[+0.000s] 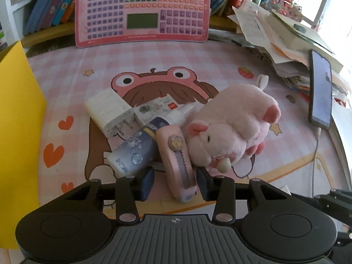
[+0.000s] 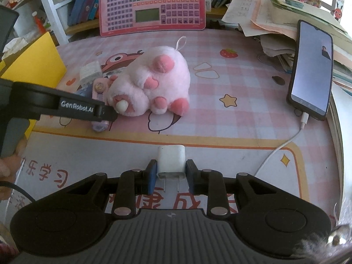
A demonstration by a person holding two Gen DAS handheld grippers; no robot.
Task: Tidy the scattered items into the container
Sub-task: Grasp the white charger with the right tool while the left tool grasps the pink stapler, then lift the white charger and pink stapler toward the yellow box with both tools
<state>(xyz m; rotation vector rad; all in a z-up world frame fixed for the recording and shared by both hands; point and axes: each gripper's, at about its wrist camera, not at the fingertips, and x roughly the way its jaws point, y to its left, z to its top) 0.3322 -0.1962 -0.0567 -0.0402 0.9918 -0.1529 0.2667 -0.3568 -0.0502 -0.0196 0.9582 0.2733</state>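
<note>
My left gripper (image 1: pixel 176 181) points down at a pink utility knife (image 1: pixel 178 165) that lies on the mat between its blue pads. The right pad is at the knife's side and the left pad stands a little apart from it. Around the knife lie a blue-grey tube (image 1: pixel 134 151), a white charger block (image 1: pixel 110 112), a small white bottle (image 1: pixel 176 115) and a pink plush pig (image 1: pixel 233 127). My right gripper (image 2: pixel 170 176) is shut on a small white plug adapter (image 2: pixel 170 159), prongs toward the camera. The yellow container (image 1: pixel 19 110) stands at the left.
A phone (image 2: pixel 312 70) on a white cable leans against a paper pile (image 2: pixel 264 22) at the right. A pink keyboard toy (image 2: pixel 151 4) stands at the back before shelves of books. A hand (image 2: pixel 5 167) holds the left gripper's handle at the left edge.
</note>
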